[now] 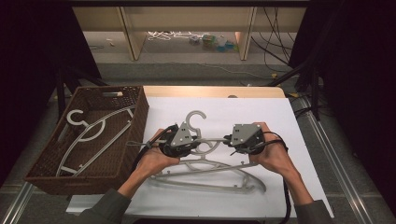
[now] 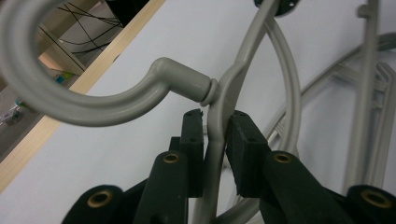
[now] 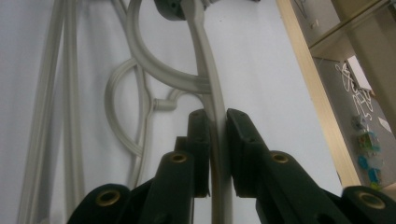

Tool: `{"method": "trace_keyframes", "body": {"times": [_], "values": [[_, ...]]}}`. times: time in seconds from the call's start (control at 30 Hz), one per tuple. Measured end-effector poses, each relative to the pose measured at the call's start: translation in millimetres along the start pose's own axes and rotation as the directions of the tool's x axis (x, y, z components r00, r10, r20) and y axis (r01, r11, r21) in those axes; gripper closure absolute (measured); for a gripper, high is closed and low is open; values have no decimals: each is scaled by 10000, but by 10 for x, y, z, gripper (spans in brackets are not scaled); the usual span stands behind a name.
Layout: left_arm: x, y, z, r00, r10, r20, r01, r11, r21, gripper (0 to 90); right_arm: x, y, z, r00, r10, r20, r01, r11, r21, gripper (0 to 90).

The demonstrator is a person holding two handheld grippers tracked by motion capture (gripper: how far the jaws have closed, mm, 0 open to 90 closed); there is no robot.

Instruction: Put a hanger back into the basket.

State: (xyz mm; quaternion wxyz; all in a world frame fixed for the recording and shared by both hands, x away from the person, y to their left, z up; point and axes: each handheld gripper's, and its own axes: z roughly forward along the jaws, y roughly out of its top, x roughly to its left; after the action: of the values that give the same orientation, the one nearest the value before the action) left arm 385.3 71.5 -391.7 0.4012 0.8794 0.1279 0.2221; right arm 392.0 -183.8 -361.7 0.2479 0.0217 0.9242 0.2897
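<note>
Both grippers had hold of the same grey plastic hanger (image 1: 205, 140) above the white tabletop (image 1: 280, 121). The left hand-held gripper (image 1: 181, 140) was pinched on the hanger's arm just below the neck where the hook joins; in the left gripper view its pads (image 2: 194, 140) pressed the thin bar from both sides. The right hand-held gripper (image 1: 243, 136) was clamped on the opposite arm, the bar running straight up between its pads (image 3: 240, 140) in the right gripper view.

As I judged it, the job was to move hangers off the tabletop into the brown wicker basket (image 1: 135, 116) at the left. Two hangers (image 1: 91, 133) already lay inside it, so that part looked done. The held hanger was gripped at both shoulders and seemed slightly raised, but it was not yet over the basket. A second hanger (image 1: 210, 179) lay flat on the tabletop, just nearer the person than the grippers, untouched.

The held hanger's long axis ran left to right across the tabletop, from one gripper to the other. Its hook (image 1: 196, 119) pointed away from the person, toward the far edge, with the open side of the curl facing right. The hanger below lay on roughly the same left-right line, tilted a little
</note>
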Motion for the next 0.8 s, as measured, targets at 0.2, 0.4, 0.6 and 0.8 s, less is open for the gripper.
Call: {"method": "trace_keyframes", "body": {"times": [0.2,0.4,0.6,0.8], "values": [[-15,3,-14,9999,-88,109,88,10000,-39,806,4,5,13,9955,891,328,-889,9960,-76,730],[58,0,-109,9975,-708,-36,708,9975,-78,810,-32,37,-52,9655,2520,658,-2412,9605,-1388,530],[175,-34,-190,9881,-1520,-248,1519,9884,-59,811,-63,30,-132,9268,3660,843,-3400,9129,-2259,413],[264,-66,-275,9736,-2273,-188,2267,9735,-296,811,-68,-5,-211,8788,4713,746,-4323,8526,-2934,343]]}}
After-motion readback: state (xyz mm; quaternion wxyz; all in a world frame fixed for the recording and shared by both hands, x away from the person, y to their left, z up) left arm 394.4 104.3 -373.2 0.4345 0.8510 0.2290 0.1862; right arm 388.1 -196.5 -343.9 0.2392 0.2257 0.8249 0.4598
